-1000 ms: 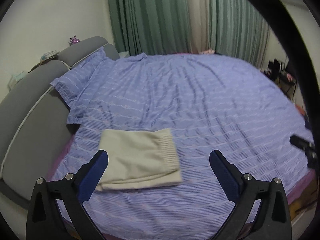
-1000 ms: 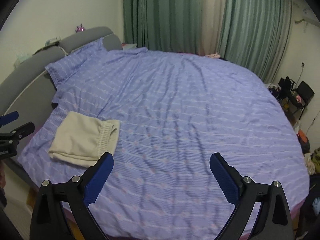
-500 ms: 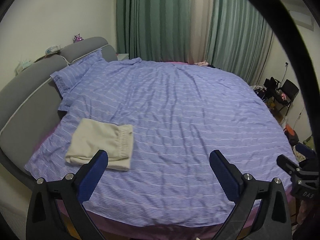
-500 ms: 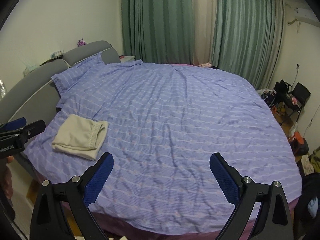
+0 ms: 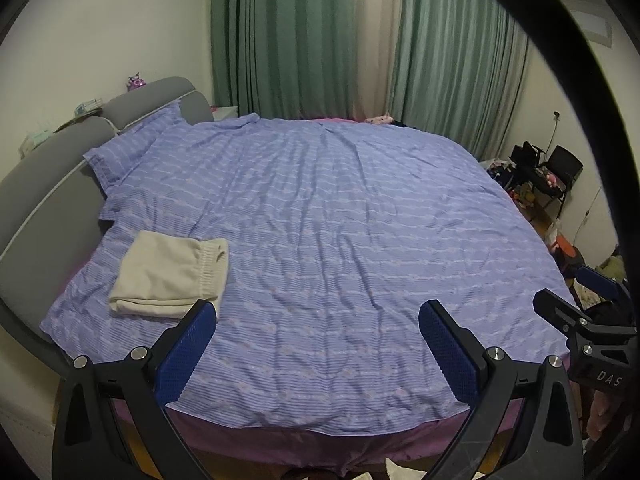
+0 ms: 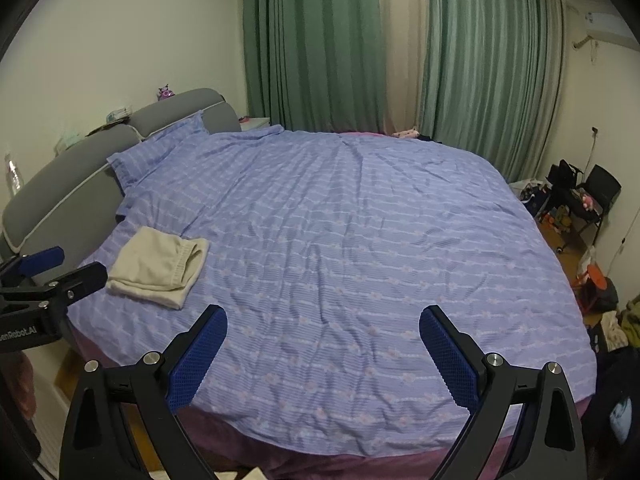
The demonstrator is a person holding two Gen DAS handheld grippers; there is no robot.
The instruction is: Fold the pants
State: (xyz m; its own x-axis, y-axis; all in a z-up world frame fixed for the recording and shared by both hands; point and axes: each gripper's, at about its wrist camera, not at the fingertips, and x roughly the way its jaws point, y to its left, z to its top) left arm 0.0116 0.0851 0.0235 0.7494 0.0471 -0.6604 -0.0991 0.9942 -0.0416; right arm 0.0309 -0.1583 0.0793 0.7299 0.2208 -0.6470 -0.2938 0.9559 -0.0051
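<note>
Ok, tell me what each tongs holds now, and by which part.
Nothing. The left tongs and right tongs are open and empty; the folded cream fabric pants lie untouched on the bed.

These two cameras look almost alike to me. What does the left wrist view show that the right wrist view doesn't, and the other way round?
Only the left wrist view shows the right gripper from outside, at its right edge, and a wall vent.

Only the right wrist view shows the left gripper from outside, at its left edge, and a clear bottle behind the headboard.

Both show the folded pants lying on the striped bedspread, green curtains, and each camera's own open blue fingers.
</note>
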